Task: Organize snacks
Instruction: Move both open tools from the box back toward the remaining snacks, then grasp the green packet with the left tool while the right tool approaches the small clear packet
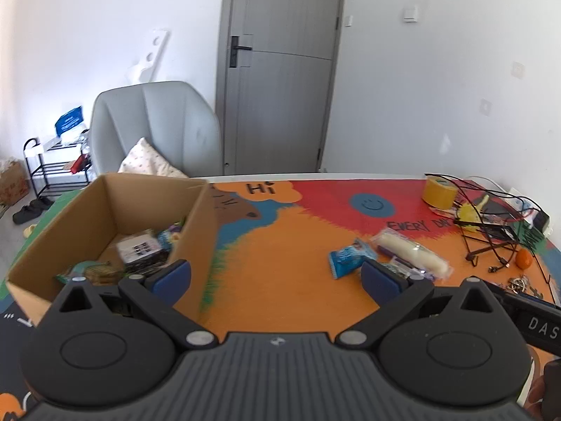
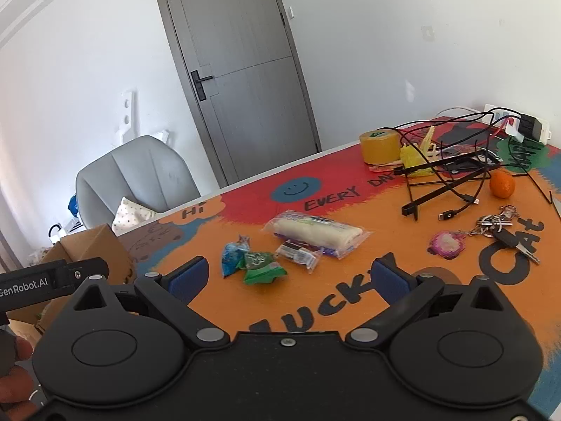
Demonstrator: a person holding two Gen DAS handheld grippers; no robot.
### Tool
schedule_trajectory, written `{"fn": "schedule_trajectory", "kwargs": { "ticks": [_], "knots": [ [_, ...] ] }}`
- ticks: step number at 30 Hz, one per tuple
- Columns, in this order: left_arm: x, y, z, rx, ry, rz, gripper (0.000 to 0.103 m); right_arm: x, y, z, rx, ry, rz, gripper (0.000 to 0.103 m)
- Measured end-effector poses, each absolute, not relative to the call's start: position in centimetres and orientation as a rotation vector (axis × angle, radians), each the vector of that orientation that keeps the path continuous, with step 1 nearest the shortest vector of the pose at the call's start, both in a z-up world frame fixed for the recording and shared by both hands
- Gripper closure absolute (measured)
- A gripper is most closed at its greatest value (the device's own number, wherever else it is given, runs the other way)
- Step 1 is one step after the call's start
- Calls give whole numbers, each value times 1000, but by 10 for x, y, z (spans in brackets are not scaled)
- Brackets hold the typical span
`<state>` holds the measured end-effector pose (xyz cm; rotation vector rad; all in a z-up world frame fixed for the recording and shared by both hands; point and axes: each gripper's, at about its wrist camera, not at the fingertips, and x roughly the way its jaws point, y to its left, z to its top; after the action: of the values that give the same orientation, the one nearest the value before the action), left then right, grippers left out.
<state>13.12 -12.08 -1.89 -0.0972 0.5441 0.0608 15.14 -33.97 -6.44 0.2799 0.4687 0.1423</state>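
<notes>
Both tongs, left point(image 1: 276, 275) and right point(image 2: 288, 273), hang spread and empty over the tabletop point(image 2: 403, 301), where the green packet point(image 2: 261, 266) touching the blue packet point(image 2: 233, 254) risks a double pickup or a shove away from the cardboard box point(image 1: 201, 231).

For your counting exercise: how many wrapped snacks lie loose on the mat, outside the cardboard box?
4: a blue packet, a green packet touching it, a small clear-wrapped bar, and a long white roll behind. More could be hidden.
</notes>
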Motion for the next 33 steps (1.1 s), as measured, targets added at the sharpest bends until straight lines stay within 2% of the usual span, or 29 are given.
{"fn": "schedule_trajectory", "kwargs": {
  "ticks": [5,7,12,16,20,28,33],
  "knots": [
    [141,-136,-25,-89,554,26,1,155,-349,-69,281,472,134,5],
    [146,-141,-27,-86,558,20,1,158,-352,-71,284,476,132,10],
    [161,-154,-33,-74,569,0,1,169,-357,-77,290,495,129,14],
    [173,-161,-40,-81,582,-18,3,181,-359,-82,298,513,140,24],
    [186,-169,-46,-83,597,-34,3,192,-363,-87,305,529,141,28],
    [215,-184,-63,-103,635,-57,12,218,-372,-100,336,580,176,59],
    [229,-194,-74,-109,662,-77,18,231,-372,-106,354,604,200,67]
  ]
}}
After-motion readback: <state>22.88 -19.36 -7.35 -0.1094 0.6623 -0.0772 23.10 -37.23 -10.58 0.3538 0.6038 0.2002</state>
